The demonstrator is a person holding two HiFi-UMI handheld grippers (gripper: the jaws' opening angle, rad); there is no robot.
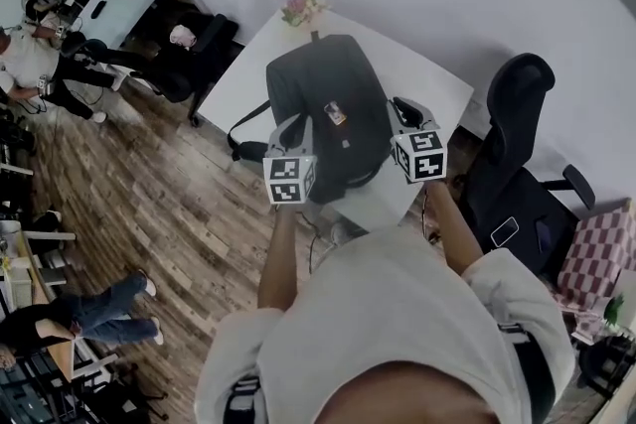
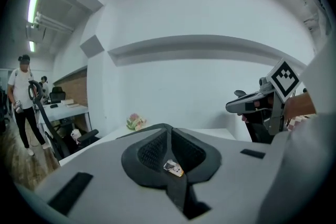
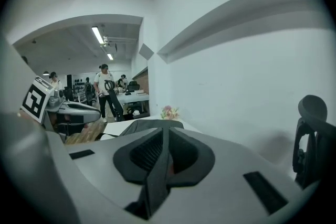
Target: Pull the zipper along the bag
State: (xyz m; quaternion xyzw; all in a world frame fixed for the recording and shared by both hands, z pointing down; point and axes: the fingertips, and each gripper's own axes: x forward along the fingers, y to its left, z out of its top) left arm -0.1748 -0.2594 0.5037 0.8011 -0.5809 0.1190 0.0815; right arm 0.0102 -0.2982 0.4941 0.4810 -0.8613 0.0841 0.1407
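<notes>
Black backpack [image 1: 333, 79] on the white table [image 1: 442, 79], its zipper not yet gripped.
Our left gripper [image 1: 296, 126] and right gripper [image 1: 402, 109] hover at the backpack's near end, one on each side, both with jaws closed on nothing; we judge the whole pull along the zipper remains.

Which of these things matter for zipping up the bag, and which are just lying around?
For the job:
- bag
- left hand-held gripper
- right hand-held gripper

Just lying about:
- flowers
- office chair
- checked cloth
</notes>
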